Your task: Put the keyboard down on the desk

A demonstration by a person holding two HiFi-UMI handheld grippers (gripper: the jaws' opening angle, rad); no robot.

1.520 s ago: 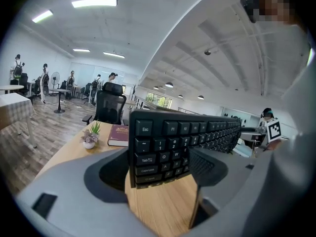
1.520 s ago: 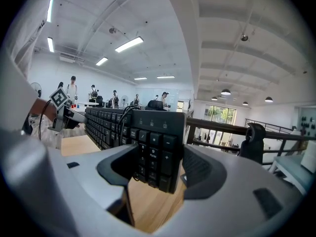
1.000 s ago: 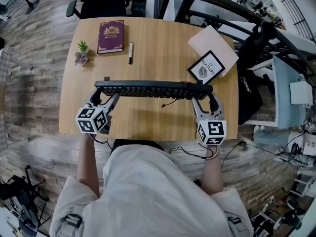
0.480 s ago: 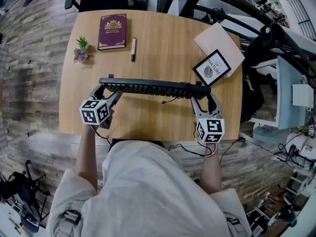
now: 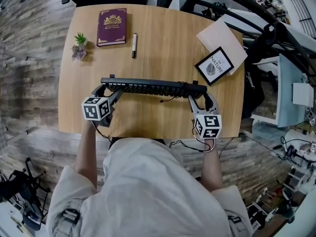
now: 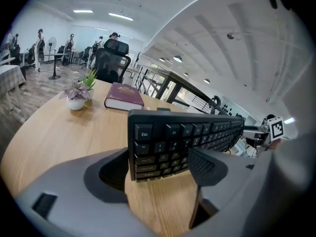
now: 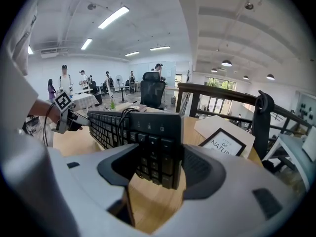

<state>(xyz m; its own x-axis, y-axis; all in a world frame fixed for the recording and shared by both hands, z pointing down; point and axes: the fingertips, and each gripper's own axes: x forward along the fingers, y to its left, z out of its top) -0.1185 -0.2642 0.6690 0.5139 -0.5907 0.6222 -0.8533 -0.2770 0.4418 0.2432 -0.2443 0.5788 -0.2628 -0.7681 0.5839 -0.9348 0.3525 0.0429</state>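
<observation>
A black keyboard point(image 5: 153, 87) hangs on edge above the middle of the wooden desk point(image 5: 148, 117), keys facing me. My left gripper point(image 5: 107, 90) is shut on its left end point(image 6: 158, 147), by the Esc key. My right gripper point(image 5: 200, 93) is shut on its right end point(image 7: 160, 149), at the number pad. A thin cable point(image 5: 165, 100) dangles under the keyboard's middle. The keyboard's lower edge stands a little above the desk in both gripper views.
At the desk's far left lie a maroon book point(image 5: 111, 26), a small potted plant point(image 5: 78, 44) and a black-and-white pen point(image 5: 134, 45). A framed print point(image 5: 214, 65) on white paper point(image 5: 222, 36) sits far right. A black railing and bag point(image 5: 266, 38) stand to the right.
Both grippers have stayed shut on the keyboard. The keyboard has drifted slightly toward me and lower over the desk; the desk's objects shifted up in view as my head moved.
</observation>
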